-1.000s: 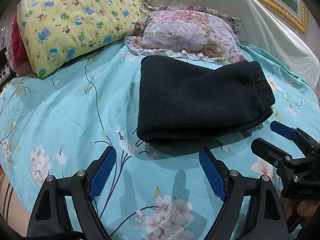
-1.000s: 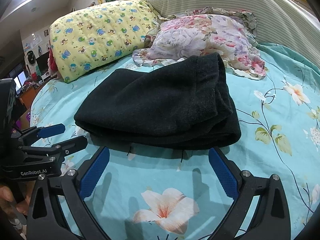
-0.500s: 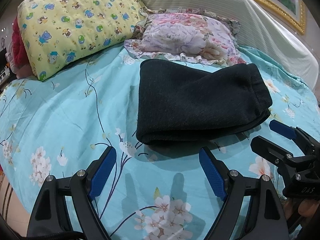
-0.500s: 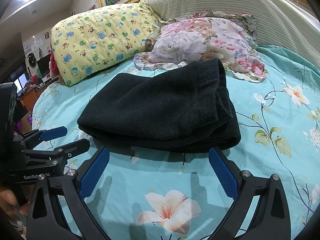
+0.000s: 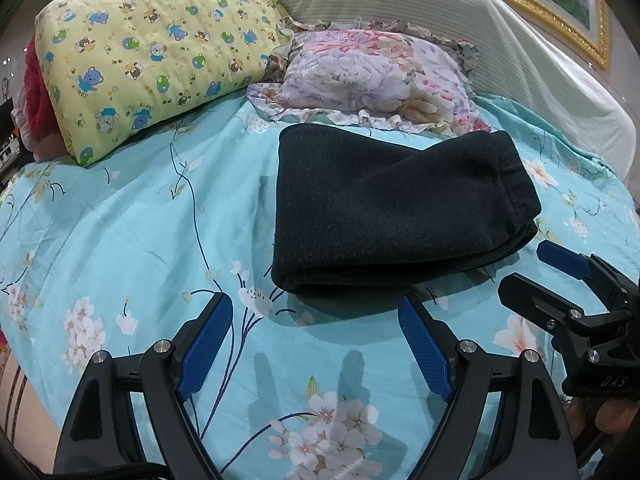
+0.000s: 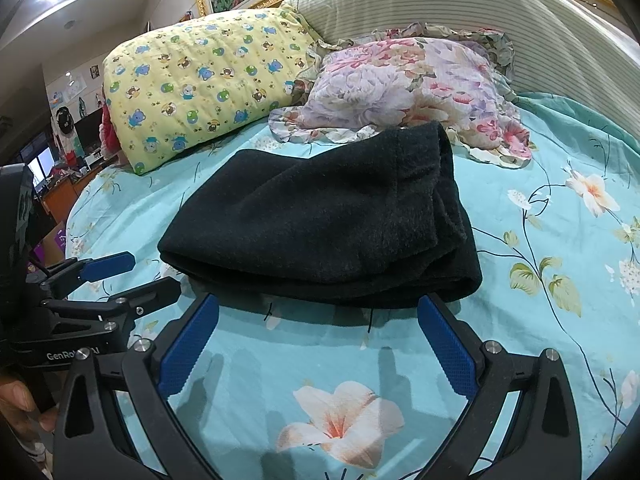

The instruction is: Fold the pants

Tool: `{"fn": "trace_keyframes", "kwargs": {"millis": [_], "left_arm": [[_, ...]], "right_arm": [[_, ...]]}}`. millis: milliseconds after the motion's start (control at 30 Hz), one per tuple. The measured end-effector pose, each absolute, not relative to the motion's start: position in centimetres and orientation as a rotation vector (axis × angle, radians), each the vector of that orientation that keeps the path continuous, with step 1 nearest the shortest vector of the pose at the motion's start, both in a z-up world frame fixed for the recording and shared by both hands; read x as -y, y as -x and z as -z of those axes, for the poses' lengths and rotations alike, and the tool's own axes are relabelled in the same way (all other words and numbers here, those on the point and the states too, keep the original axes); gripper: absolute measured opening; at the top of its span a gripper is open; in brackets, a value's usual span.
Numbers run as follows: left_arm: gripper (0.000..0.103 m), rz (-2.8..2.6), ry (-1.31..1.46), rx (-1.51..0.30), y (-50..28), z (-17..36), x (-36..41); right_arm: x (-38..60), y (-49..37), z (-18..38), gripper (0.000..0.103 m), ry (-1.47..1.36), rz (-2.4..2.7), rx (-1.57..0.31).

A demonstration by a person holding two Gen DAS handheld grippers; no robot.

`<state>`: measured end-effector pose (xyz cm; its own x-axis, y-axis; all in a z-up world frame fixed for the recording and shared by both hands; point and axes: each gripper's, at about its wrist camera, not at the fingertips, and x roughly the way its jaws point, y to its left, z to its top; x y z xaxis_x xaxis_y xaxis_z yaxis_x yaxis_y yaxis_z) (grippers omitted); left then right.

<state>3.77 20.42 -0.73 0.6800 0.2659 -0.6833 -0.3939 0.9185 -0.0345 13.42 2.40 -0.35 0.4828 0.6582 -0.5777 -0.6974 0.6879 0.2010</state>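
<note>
The black pants (image 5: 384,208) lie folded into a thick rectangle on the turquoise floral bedsheet (image 5: 132,232); they also show in the right wrist view (image 6: 320,220). My left gripper (image 5: 316,320) is open and empty, a short way in front of the folded edge, not touching it. My right gripper (image 6: 318,320) is open and empty, its blue pads just short of the near fold. Each gripper shows in the other's view: the right gripper (image 5: 536,268) at the pants' right corner, the left gripper (image 6: 148,272) at the left corner.
A yellow bear-print pillow (image 5: 152,64) and a floral frilled pillow (image 5: 372,76) lie behind the pants. A striped bolster (image 5: 440,16) runs along the gold-framed headboard. The bed edge drops off at lower left (image 5: 16,384). Room clutter shows at far left (image 6: 60,152).
Both grippers have drawn back slightly from the folded pants. The pants have not moved and both grippers stay open.
</note>
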Motion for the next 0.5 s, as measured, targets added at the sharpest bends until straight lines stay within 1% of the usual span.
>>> {"fn": "trace_keyframes", "kwargs": {"millis": [500], "left_arm": [[0.085, -0.363, 0.193, -0.721, -3.69, 0.05, -20.61]], "right_arm": [[-2.07, -13.43, -0.62, 0.100, 0.050, -0.821, -0.650]]}}
